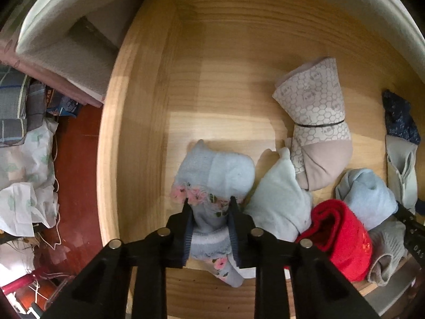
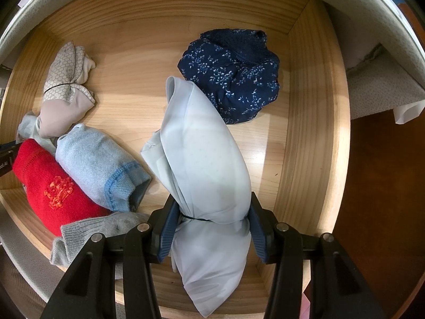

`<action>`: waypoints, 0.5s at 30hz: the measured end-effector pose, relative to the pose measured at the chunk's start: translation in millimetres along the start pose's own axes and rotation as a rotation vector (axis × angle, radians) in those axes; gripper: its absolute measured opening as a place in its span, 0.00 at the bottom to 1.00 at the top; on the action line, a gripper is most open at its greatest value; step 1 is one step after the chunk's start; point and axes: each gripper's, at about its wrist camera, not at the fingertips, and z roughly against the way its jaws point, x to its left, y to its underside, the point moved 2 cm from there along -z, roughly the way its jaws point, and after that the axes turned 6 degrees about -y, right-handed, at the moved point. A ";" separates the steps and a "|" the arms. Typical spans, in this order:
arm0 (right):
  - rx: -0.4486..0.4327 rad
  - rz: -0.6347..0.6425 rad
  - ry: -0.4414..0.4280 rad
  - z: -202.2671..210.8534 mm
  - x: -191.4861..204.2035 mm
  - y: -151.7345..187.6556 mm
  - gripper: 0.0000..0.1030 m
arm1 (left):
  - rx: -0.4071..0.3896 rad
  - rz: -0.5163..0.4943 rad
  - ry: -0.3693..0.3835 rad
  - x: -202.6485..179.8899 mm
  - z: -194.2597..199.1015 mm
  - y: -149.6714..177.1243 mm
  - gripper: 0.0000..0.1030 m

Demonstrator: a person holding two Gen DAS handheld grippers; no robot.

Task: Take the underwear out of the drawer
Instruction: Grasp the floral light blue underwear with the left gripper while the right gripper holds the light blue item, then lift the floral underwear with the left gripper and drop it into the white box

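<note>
Both grippers point straight down into the pale wooden drawer.

The left gripper has its 2 black jaws clamped together on a rolled pale blue fabric bundle with a pink flower band, pinching it at its narrow middle; the bundle's far end bulges out at 12 o'clock of the fingertips and its near end hangs below the blue ribbed pads.

The right gripper is clamped on a long pale blue silky underwear roll tied with a thin dark band, the pads pressing it right at the band. The roll stretches away toward 12 o'clock and its other end hangs down toward 6 o'clock, in front of the drawer's front edge.

In the right wrist view, a navy underwear bundle with small white flowers lies at 1 o'clock of the roll, touching its tip. At 9 o'clock lie a light blue knitted roll, a red knitted roll with orange embroidery and a grey sock. At 10 o'clock sits a beige bundle printed with a honeycomb pattern, bound by a thin black band; small marks inside the hexagons are too small to read. In the left wrist view a pale mint bundle lies at 3 o'clock of the gripper, beside it.
</note>
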 end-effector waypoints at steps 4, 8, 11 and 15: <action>0.000 0.001 0.002 0.3 -0.1 0.1 0.45 | -0.016 0.003 0.001 6.3 8.2 1.6 0.21; 0.000 0.001 0.003 0.1 -0.6 0.2 0.45 | -0.044 -0.006 0.005 10.0 21.3 2.5 0.21; -0.001 0.000 0.003 0.6 -1.4 0.1 0.45 | -0.066 -0.005 0.009 14.5 32.8 3.7 0.21; 0.000 0.002 0.003 0.1 -1.2 0.1 0.45 | -0.094 -0.009 0.012 18.1 50.7 4.7 0.21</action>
